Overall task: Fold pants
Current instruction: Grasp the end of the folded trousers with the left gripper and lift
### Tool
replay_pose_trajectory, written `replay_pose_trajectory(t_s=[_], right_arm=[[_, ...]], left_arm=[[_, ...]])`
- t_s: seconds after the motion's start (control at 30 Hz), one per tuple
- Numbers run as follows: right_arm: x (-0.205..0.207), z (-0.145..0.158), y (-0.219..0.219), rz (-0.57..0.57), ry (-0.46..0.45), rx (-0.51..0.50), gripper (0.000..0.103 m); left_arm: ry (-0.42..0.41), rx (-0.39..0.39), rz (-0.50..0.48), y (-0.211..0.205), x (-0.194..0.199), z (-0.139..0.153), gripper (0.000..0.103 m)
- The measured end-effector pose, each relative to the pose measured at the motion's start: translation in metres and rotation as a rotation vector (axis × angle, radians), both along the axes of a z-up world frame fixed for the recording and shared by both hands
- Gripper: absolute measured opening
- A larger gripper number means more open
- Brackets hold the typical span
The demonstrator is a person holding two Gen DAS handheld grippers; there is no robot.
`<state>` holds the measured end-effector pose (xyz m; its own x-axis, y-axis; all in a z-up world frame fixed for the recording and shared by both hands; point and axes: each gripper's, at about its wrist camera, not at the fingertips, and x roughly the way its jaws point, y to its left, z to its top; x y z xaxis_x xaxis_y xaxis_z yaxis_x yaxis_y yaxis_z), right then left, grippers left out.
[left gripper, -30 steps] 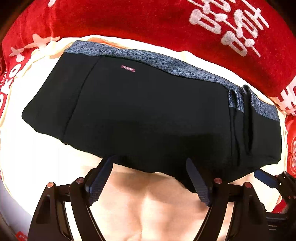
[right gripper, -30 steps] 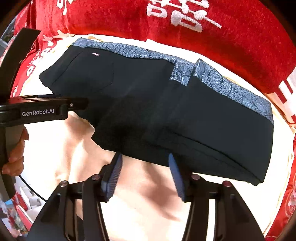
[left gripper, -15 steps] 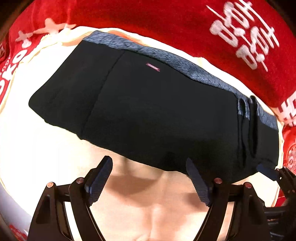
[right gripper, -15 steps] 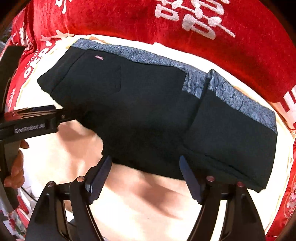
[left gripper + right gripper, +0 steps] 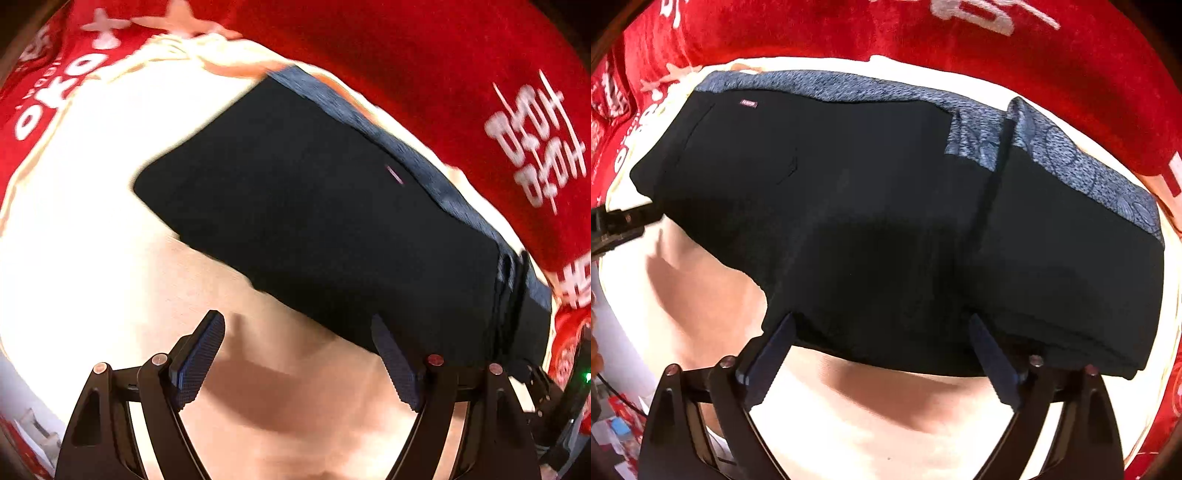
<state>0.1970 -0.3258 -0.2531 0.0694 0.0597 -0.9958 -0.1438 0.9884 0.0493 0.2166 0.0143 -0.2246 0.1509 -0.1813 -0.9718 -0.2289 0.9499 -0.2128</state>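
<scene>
The black pants (image 5: 332, 221) with a grey-blue patterned waistband lie folded into a compact bundle on the cream surface; they also show in the right wrist view (image 5: 886, 221). My left gripper (image 5: 299, 354) is open and empty, just short of the bundle's near edge. My right gripper (image 5: 882, 350) is open wide and empty, its fingertips at the near edge of the bundle. The waistband (image 5: 1071, 155) shows two stacked layers on the right side.
A red cloth with white lettering (image 5: 480, 92) surrounds the cream surface (image 5: 92, 240) at the back and sides. The left gripper's body (image 5: 613, 225) shows at the left edge of the right wrist view. Small clutter sits at the lower left (image 5: 617, 424).
My right gripper has opened wider and moved in to the bundle's near edge. My left gripper has swung left and back, so the pants sit further right in its view.
</scene>
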Motion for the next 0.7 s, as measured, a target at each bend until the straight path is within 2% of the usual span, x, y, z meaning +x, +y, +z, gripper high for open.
replay_pose_trajectory(t_s=[0.07,0.2,0.43,0.53,0.63,0.7], right_arm=[[0.000,-0.002,0.003,0.012,0.001,-0.011,0.099],[0.001,-0.002,0.005,0.011,0.002,-0.018,0.100],[0.002,-0.003,0.008,0.018,0.005,-0.023,0.100],[0.003,-0.004,0.009,0.019,0.004,-0.025,0.100],[0.000,-0.006,0.016,0.021,0.001,-0.031,0.101],[-0.001,-0.009,0.024,0.021,0.000,-0.035,0.101]], left_arm=[[-0.021,-0.019,0.047,0.013,0.002,0.002,0.083],[-0.043,-0.111,0.167,0.042,0.009,-0.006,0.083],[-0.065,-0.294,0.272,0.065,0.011,-0.030,0.083],[-0.109,-0.327,0.277,0.063,0.014,-0.028,0.083],[-0.116,-0.362,0.279,0.058,0.023,-0.028,0.083],[-0.158,-0.396,0.272,0.056,0.027,-0.017,0.083]])
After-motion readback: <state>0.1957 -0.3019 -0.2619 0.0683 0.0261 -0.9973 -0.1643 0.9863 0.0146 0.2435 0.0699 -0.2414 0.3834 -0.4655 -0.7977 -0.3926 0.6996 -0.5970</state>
